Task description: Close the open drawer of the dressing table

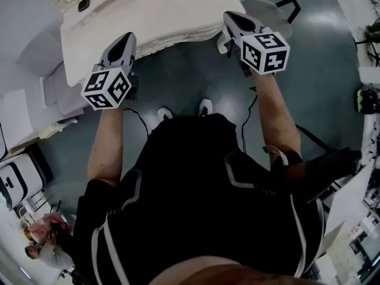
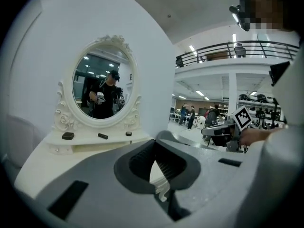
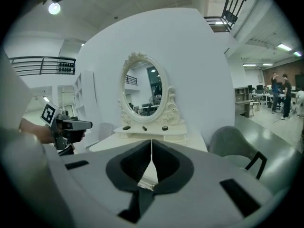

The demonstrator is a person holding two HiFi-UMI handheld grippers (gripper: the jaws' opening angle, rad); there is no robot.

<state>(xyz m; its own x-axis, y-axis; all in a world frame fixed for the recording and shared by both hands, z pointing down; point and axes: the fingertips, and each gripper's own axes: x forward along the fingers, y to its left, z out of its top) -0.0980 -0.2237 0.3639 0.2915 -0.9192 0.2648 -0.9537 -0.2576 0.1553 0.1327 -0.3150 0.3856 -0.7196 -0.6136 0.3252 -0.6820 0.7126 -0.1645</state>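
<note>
Drawer [image 1: 178, 40] sits in the carved, scalloped front of the cream dressing table [image 1: 148, 13], top centre in head view. It has a small knob [image 1: 189, 37]. It looks about flush w/ the front, but can't tell for sure.

The surface is smooth and glossy. At the back an oval mirror [image 2: 102, 87] stands in an ornate floral frame, w/ three small dark items [image 2: 68, 136] on its shelf.

Left gripper [image 1: 126, 38] is just at the table's front edge, left of the knob. Its ribbed dark fingers [image 2: 142, 160] are pressed together at the tips, nothing between.

Right gripper [image 1: 231, 18] is at the front right corner. Its fingers [image 3: 135, 163] are also closed tip to tip, empty.

A grey rounded chair [image 3: 232, 144] stands right of the table, on a shiny grey-green floor [image 1: 320, 70].
</note>
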